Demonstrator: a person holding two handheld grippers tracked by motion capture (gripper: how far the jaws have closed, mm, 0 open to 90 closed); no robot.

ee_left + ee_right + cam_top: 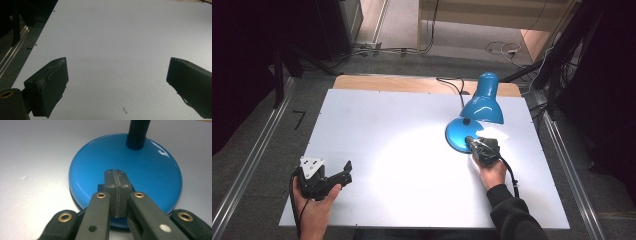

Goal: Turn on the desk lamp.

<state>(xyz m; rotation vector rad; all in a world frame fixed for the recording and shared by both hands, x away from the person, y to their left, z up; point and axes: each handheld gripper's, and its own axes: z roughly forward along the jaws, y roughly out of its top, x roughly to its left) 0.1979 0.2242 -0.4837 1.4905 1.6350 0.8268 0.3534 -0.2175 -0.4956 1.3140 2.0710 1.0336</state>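
Note:
A blue desk lamp stands at the right of the white table point(387, 130), its shade point(484, 102) bent down over its round base point(457, 134). The lamp is lit and throws a bright patch on the table. My right gripper point(472, 142) rests on the near edge of the base point(150, 170) with its jaws pressed together, tips point(115, 173) on a small dark switch point(100, 187). The black flexible neck point(137, 132) rises behind. My left gripper point(346, 172) lies at the table's near left, jaws wide apart point(117, 80) with nothing between them.
A white slip of paper point(494, 132) lies right of the lamp base. The lamp's black cable point(452, 82) runs off the far edge over a wooden board point(412, 82). Metal rails point(257, 150) flank the table; dark stands and cables sit beyond.

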